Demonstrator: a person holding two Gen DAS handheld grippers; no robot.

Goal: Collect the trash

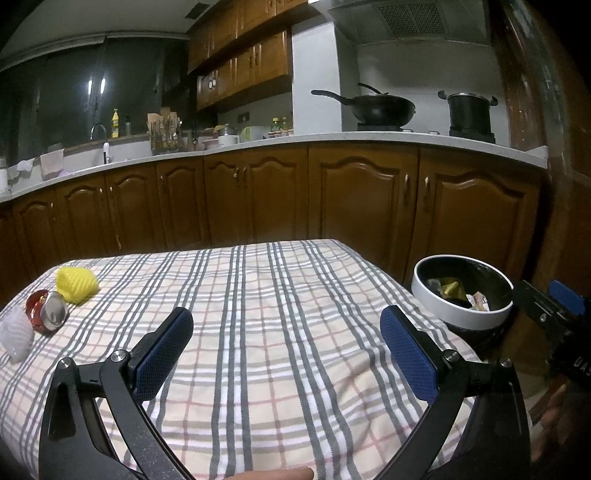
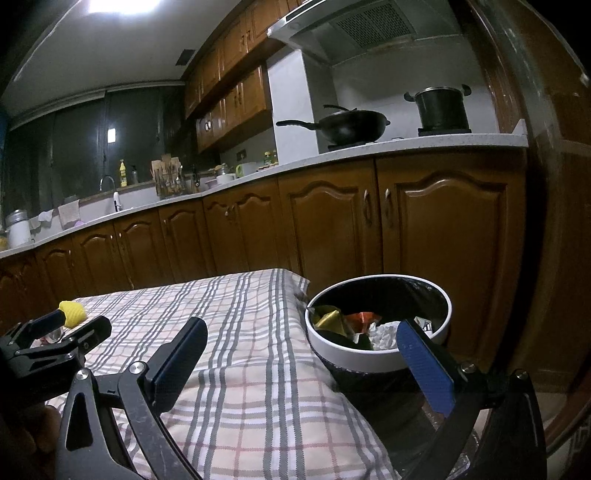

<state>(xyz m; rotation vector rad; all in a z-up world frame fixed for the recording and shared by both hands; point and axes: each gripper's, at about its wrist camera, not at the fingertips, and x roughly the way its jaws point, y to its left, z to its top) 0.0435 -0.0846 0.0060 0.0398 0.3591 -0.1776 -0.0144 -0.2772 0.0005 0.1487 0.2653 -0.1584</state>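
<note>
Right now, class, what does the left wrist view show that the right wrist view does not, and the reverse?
Only the left wrist view shows the white foam net sleeve and a clear sight of the crushed red metal can. Only the right wrist view shows the bright ceiling light and the crumpled white paper in the bin. Both share the yellow foam net sleeve, the checked tablecloth, the white-rimmed round trash bin, and open claws, left and right.
</note>
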